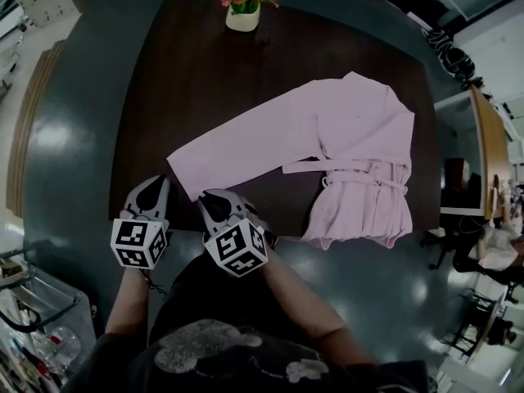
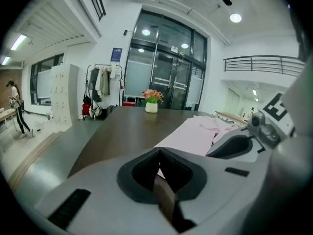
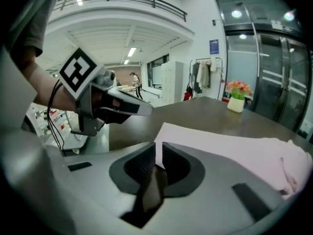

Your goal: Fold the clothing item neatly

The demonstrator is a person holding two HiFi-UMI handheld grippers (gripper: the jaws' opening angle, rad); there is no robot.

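Note:
A pale pink robe [image 1: 360, 129] lies spread on the dark table [image 1: 196, 72], its belt [image 1: 352, 169] across the waist. One long sleeve [image 1: 237, 150] stretches toward the near left. My right gripper [image 1: 206, 196] is at the cuff's near corner. In the right gripper view its jaws [image 3: 157, 151] are closed to a thin slit with the pink cuff corner [image 3: 164, 131] running into it. My left gripper [image 1: 155, 185] hovers just left of the cuff, off the cloth. Its jaws [image 2: 157, 155] are shut on nothing, and the sleeve [image 2: 190, 133] lies ahead to its right.
A white pot of flowers [image 1: 243, 6] stands at the table's far edge. The table's near edge [image 1: 188, 219] runs right under both grippers. A wooden desk [image 1: 487, 146] and chairs stand to the right, and shelving [image 1: 33, 318] is at the lower left.

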